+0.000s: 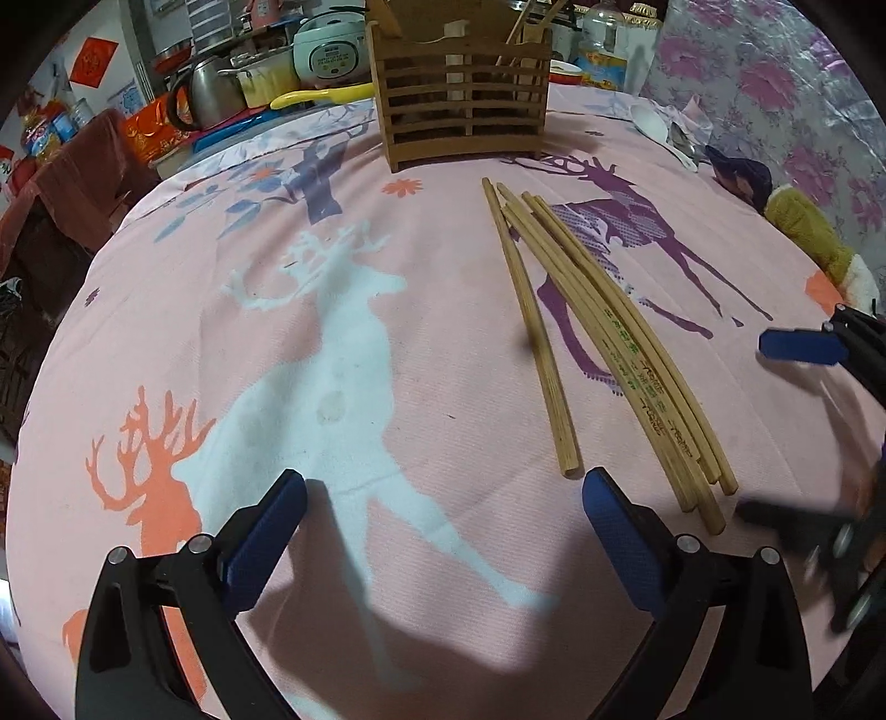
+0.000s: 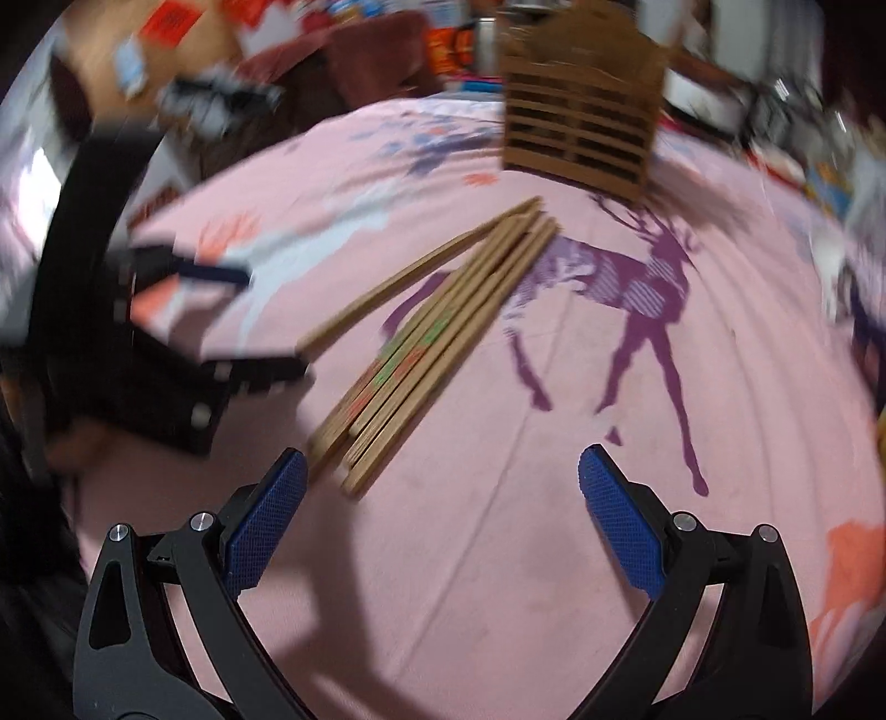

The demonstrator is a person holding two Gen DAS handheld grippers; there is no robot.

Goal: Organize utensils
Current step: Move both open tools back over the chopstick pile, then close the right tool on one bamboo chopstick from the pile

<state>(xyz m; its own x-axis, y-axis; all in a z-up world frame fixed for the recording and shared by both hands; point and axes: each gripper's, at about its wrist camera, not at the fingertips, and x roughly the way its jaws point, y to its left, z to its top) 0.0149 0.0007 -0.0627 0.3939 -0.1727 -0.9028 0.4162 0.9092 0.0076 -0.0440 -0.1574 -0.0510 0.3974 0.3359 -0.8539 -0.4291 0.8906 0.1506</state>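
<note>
Several wooden chopsticks lie in a loose bundle on the pink deer-print tablecloth, one chopstick slightly apart to the left. A slatted wooden utensil holder stands at the far side with a few sticks in it. My left gripper is open and empty, its right finger near the chopsticks' near ends. My right gripper is open and empty, with the chopsticks just ahead to its left and the holder beyond. The right view is blurred. Each gripper shows in the other's view, the right one and the left one.
A white spoon and crumpled wrapping lie at the back right near a dark cloth and a yellow-green bundle. Behind the table are a rice cooker, a kettle, pots and bottles. A floral wall is at the right.
</note>
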